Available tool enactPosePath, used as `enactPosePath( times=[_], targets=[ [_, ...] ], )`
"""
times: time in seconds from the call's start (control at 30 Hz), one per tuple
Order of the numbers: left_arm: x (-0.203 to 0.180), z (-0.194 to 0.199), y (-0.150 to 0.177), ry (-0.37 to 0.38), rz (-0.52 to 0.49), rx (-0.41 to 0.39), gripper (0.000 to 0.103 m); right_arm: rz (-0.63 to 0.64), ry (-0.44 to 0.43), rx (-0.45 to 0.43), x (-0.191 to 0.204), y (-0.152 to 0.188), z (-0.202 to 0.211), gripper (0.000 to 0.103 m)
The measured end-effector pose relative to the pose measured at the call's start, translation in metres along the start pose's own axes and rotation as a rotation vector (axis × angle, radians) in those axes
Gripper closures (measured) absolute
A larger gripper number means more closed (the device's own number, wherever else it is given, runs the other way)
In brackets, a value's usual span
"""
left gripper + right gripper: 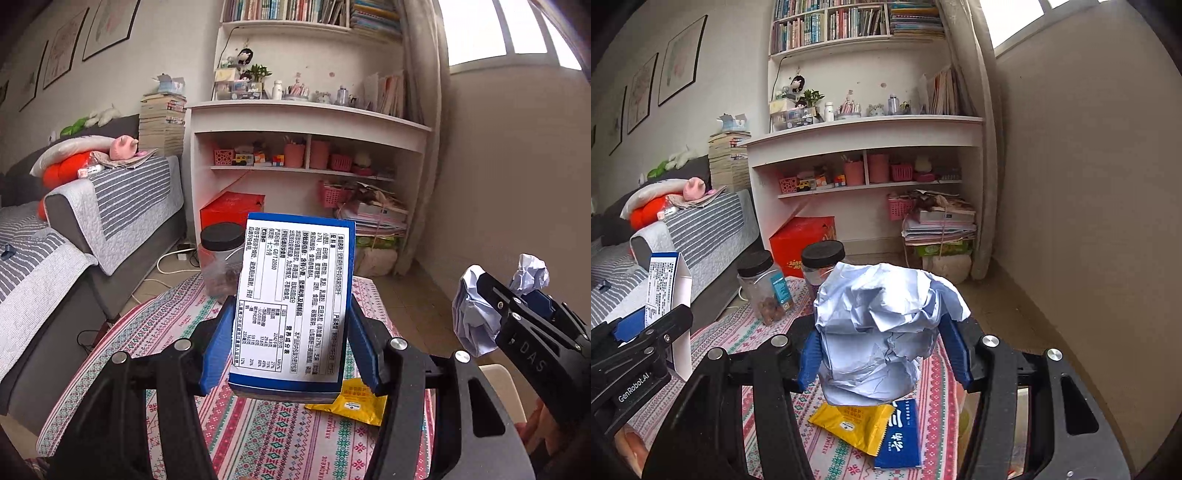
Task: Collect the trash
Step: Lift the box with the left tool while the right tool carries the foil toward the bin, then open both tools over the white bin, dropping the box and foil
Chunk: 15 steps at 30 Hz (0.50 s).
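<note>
Two pieces of trash are in hand, lifted clear of the table [934, 373] with its patterned cloth; at least two more lie on it.

1. Blue-and-white carton [291, 306], printed label facing out: clamped upright between the blue pads of the left tool [290, 343], above the table.
2. Crumpled pale-blue paper wad [882, 328]: squeezed in the right tool [884, 347], also held above the table.
3. Blue flat packet [899, 435]: lying on the cloth, uncollected.
4. Yellow wrapper [849, 424]: lying on the cloth, touching the blue packet, uncollected.

Two black-lidded jars [764, 288] stand at the far end, likely not trash. No bin is visible; both held items await disposal.
</note>
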<state>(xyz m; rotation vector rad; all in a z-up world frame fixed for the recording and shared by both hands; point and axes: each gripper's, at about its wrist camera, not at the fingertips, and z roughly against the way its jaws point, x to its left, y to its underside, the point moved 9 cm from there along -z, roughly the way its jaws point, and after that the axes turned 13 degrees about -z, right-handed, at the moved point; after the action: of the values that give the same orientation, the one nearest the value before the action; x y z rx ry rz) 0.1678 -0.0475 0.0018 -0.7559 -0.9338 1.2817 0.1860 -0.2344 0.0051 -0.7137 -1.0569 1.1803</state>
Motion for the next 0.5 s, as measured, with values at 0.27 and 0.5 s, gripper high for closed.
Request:
enactPosePath(
  times=[0.27,0.5],
  targets=[
    [-0.056,-0.001,-0.009,0.075,-0.045,-0.008,0.046,-0.029,0.109,0.0,-0.064,-0.01,0.006,0.05],
    [-0.117,-0.001,-0.012,0.153,-0.111,-0.007,0.046,-0.063,0.209,0.025,-0.131,-0.01,0.013,0.05]
  ],
)
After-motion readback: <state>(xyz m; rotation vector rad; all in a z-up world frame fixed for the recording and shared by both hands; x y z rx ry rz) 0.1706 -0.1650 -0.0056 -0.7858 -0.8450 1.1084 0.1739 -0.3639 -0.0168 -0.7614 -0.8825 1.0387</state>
